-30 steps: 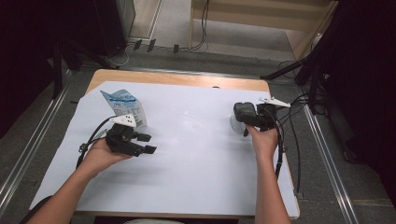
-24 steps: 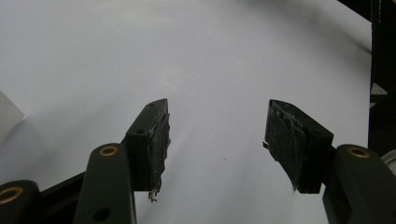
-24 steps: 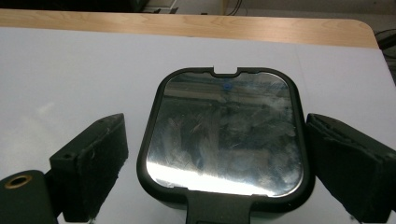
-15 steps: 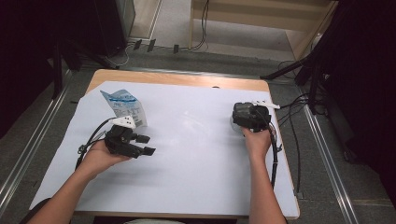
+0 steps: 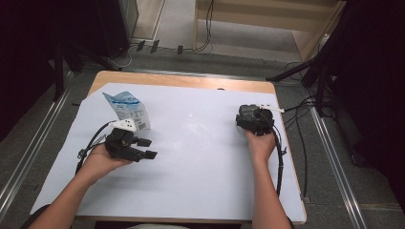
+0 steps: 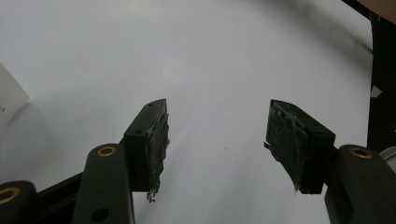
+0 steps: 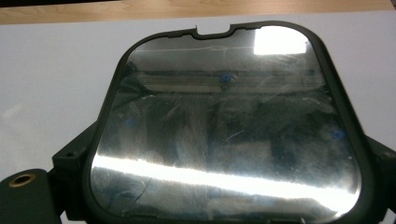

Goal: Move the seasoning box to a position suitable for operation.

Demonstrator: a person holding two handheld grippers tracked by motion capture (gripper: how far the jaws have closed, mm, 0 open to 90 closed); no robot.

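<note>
Two black hand-held grippers are held over a wooden desk [image 5: 181,81] that is covered by a large white paper sheet [image 5: 191,152]. In the high view, the left hand-held gripper [image 5: 147,148] is gripped in the person's left hand [image 5: 102,160] at the near left part of the sheet, with its jaws pointing toward the middle of the desk. A black cable [image 5: 90,143] loops from its back across the sheet. In the left gripper view, the left hand-held gripper [image 6: 215,140] is seen with its two black jaws spread wide apart, with nothing between them but bare white paper; worn, frayed grey pads [image 6: 161,140] line their inner faces.

A light blue and white plastic pouch [image 5: 128,109] with printed text lies on the sheet just beyond the left hand-held gripper, toward the far left corner, apart from the jaws.

The right hand-held gripper [image 5: 255,119] is held in the person's right hand [image 5: 260,143] near the right edge of the sheet, well apart from the left one. In the right gripper view, a dark-rimmed, rounded-square glossy panel [image 7: 224,126] with a scratched, reflective surface is seen standing directly in front of the camera, with white paper and a strip of bare wood behind it. The black bases of the jaws are visible at the lower corners beside the panel's rim. Whether the panel is pinched by the jaws, or how far apart they stand, cannot be told.
</note>
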